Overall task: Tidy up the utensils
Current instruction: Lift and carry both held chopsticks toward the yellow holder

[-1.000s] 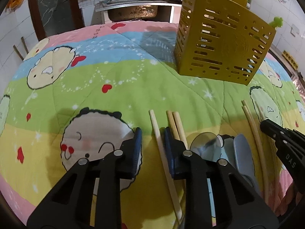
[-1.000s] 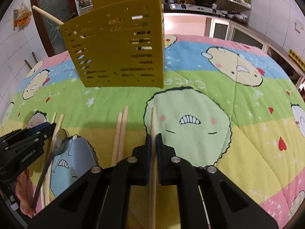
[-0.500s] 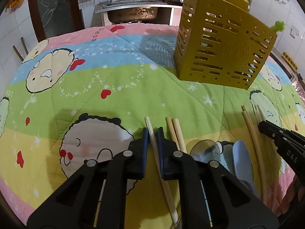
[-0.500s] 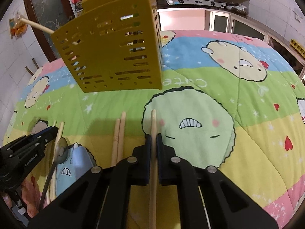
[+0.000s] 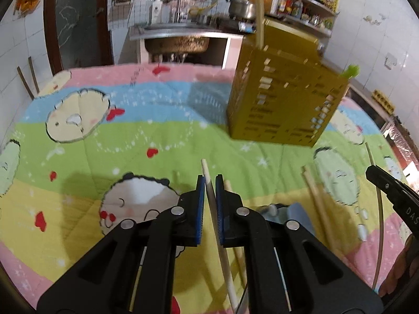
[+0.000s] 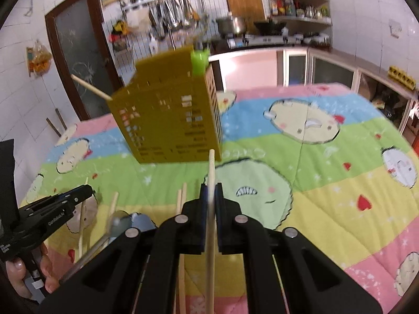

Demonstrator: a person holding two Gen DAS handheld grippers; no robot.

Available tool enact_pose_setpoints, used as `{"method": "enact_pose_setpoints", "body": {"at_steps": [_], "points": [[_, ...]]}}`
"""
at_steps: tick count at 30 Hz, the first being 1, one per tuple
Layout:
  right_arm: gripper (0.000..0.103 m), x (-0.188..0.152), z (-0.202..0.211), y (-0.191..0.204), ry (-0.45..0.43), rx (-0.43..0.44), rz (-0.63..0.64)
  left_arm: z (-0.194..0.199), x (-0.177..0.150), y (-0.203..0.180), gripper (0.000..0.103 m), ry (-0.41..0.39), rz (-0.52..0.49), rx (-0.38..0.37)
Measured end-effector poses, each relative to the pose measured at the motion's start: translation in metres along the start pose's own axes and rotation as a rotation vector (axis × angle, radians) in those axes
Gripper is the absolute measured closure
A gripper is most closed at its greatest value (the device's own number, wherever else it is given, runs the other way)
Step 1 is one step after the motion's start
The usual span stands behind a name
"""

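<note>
Because each gripper, left gripper (image 5: 208,204) and right gripper (image 6: 210,206), was clamped mid-shaft on a light, stiff, slippery chopstick (image 5: 209,183) above the quilt (image 5: 131,141), the sticks could pivot short of the yellow holder (image 6: 167,120).

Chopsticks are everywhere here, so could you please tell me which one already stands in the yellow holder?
The pale chopstick poking above the yellow holder at its back-left corner; the others lie on the quilt or sit in grippers.

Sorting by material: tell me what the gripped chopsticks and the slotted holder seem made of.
Chopstick in the left gripper: pale, matte, likely wood or bamboo.
Chopstick in the right gripper: same tan matte look.
Holder: mustard yellow, thin punched walls, probably moulded plastic; blur leaves painted metal possible.
</note>
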State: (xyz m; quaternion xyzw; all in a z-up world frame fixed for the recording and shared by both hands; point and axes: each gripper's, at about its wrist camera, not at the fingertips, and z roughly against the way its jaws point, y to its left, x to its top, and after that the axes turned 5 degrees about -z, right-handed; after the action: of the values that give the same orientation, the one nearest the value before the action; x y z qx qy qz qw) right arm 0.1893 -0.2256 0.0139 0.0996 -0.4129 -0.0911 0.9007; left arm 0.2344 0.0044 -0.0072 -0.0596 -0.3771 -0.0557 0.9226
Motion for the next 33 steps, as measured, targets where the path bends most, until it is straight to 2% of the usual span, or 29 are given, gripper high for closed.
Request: {"method": "enact_pose_setpoints", "body": {"at_steps": [6, 12, 22, 33], "points": [[0.097, 0.004, 0.035, 0.003, -0.117, -0.001, 0.019, 0.042, 0.005, -0.01, 0.099, -0.129, -0.028, -0.001], [0.097, 0.005, 0.059, -0.001, -0.197, 0.027, -0.004, 0.08, 0.006, -0.011, 0.099, -0.246, -0.03, -0.003], [0.097, 0.0, 0.087, -0.004, -0.298, 0.056, -0.019, 0.108, -0.009, -0.009, 0.099, -0.319, -0.018, 0.01], [0.097, -0.012, 0.104, -0.005, -0.347, 0.089, -0.016, 0.124, -0.021, -0.004, 0.099, -0.364, 0.003, 0.026]]}}
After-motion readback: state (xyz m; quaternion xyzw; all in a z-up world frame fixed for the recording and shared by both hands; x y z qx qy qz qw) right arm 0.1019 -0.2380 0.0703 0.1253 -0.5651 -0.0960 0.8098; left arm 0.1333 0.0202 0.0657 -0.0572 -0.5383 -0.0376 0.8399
